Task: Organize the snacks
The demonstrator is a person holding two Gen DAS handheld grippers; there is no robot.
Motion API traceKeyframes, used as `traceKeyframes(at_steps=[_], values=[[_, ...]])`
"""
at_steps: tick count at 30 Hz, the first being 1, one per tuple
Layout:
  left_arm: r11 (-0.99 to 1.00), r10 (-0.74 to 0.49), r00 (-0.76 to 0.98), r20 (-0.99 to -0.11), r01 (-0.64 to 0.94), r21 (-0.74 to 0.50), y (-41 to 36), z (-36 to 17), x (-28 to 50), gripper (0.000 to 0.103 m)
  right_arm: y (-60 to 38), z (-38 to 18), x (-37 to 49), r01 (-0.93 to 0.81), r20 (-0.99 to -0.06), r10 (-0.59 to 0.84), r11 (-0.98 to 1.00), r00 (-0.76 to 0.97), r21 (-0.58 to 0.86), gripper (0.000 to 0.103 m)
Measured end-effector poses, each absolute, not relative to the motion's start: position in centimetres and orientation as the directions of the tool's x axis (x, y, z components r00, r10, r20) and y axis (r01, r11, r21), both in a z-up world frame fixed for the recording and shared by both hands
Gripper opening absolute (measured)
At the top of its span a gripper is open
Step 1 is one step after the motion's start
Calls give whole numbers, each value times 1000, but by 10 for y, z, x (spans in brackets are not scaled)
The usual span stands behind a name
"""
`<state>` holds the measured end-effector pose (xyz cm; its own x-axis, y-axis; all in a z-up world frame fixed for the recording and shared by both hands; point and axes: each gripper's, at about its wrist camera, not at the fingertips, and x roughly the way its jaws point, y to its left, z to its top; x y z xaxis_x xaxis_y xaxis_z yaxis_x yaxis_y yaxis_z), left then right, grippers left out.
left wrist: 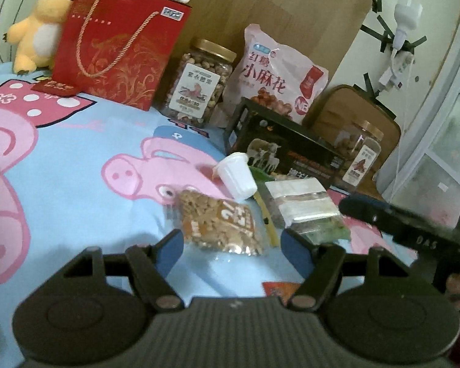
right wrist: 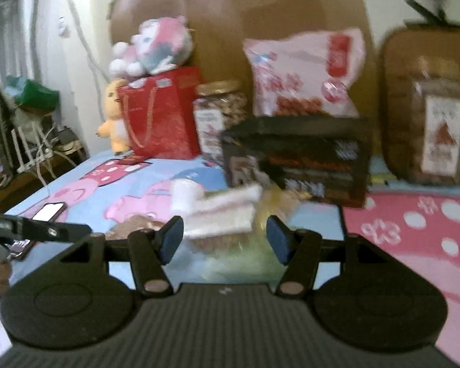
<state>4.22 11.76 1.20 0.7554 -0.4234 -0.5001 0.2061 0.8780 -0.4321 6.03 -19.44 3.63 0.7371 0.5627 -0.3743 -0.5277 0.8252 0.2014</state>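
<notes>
While both gape wide (holding nothing), left tongs (left wrist: 231,247) and right tongs (right wrist: 225,239) flank snack packets (left wrist: 220,225).

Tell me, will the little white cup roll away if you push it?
Probably. The white cup lies on its side, so it could roll, likely curving because it tapers. It looks like light plastic, and the soft bedsheet may slow it.

Bed with cartoon-pig bedsheet (left wrist: 76,159), brown wooden headboard (left wrist: 276,6) behind. White wall (left wrist: 420,58) has power strip (left wrist: 398,61) taped on with dark tape. Frosted window (left wrist: 454,141) far right. Dim, soft light.
</notes>
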Motion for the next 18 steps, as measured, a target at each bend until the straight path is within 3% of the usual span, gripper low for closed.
traceKeyframes(at_steps=[5,12,18], values=[[865,-430,768,-474,199,-461,129,10,34,71,-152,51,72,-604,-377,593,790,712,104,60],[864,-431,786,-444,216,-456,137,13,20,71,-85,25,136,-585,-562,487,811,669,7,39],[857,-433,791,-431,214,-468,145,10,15,71,-62,14,150,-615,-591,488,788,642,-18,34]])
